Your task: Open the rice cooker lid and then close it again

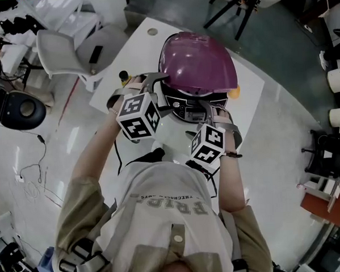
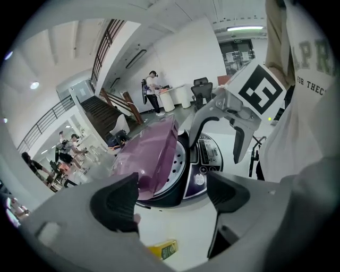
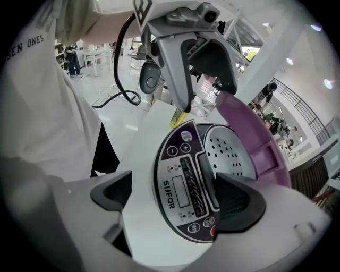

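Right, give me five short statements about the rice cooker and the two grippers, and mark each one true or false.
1. The rice cooker lid is raised open. True.
2. The left gripper is shut on the lid. False: its jaws stand apart with nothing between them.
3. The right gripper is open. True.
4. The lid is green. False: it is purple.
5. The rice cooker stands on the floor. False: it stands on a white table.
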Tool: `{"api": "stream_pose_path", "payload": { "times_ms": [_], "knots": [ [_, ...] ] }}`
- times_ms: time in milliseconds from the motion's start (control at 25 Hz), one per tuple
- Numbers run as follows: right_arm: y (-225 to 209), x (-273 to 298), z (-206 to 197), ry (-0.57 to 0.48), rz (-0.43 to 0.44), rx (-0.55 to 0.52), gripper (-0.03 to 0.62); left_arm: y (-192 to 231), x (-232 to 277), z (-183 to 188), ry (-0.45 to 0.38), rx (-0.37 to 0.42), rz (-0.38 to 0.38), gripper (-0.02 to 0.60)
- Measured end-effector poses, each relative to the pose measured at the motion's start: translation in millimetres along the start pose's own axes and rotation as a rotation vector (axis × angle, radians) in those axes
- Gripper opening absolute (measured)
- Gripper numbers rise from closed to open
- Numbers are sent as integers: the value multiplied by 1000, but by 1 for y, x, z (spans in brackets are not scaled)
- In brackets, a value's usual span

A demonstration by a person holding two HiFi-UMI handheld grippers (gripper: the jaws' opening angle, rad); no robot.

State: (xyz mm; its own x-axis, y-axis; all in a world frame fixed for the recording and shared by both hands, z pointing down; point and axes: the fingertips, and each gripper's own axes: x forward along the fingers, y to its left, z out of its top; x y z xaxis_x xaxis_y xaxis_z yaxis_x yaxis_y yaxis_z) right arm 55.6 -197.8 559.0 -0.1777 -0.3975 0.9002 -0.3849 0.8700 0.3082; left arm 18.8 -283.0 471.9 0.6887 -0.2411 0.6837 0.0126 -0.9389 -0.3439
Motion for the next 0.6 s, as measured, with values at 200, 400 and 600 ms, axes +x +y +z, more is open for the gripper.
{"api": "stream_pose_path", "payload": {
  "times_ms": [200, 400, 600],
  "knots": [
    [1, 1, 1, -13, -9, -5, 465, 22, -12, 13, -30, -3, 27, 406],
    [-1, -1, 1, -46, -20, 14, 465, 42, -18, 27, -53, 6, 73, 405],
    [-2, -2, 2, -82, -28, 41, 465, 67, -22, 38, -63, 24, 126, 405]
  ]
}}
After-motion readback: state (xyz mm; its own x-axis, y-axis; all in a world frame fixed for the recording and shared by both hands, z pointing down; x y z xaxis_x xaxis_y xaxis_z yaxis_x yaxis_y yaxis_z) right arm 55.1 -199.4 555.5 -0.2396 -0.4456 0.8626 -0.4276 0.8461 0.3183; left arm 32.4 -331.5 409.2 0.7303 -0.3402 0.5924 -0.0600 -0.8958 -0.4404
